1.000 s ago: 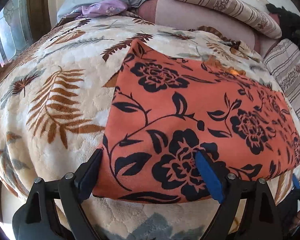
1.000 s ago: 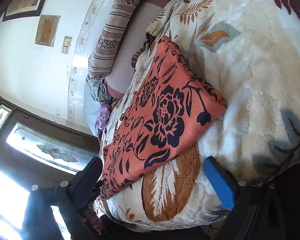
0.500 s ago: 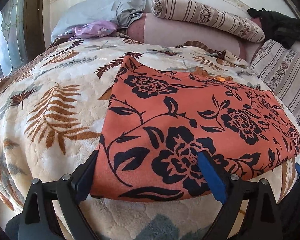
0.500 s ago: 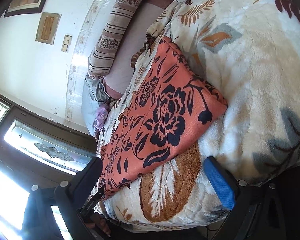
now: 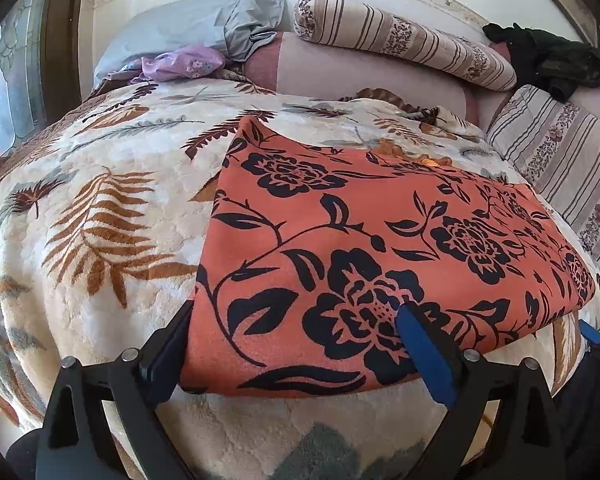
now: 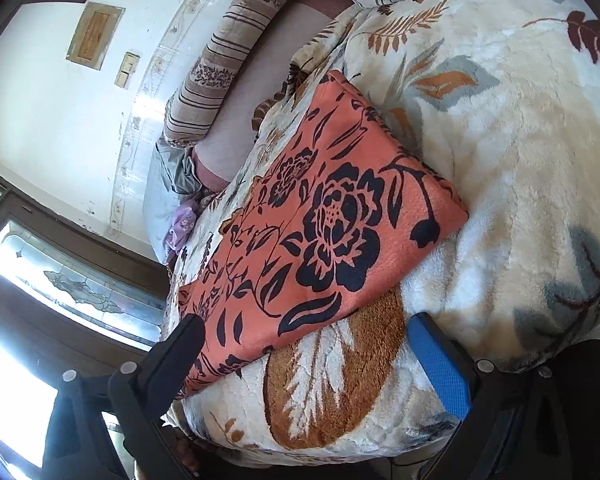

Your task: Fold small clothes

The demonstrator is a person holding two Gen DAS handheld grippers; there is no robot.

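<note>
As left gripper (image 5: 296,344) rose, cloth (image 5: 380,248) unmoved

Folded cloth (image 5: 380,240) flat on blanket (image 5: 100,208); bolster (image 5: 400,36) behind, pillow (image 5: 560,160) apparently right.

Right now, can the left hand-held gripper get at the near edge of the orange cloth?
Probably yes. The left hand-held gripper is open, its fingers straddle the orange cloth at the near edge, and nothing lies between.
</note>
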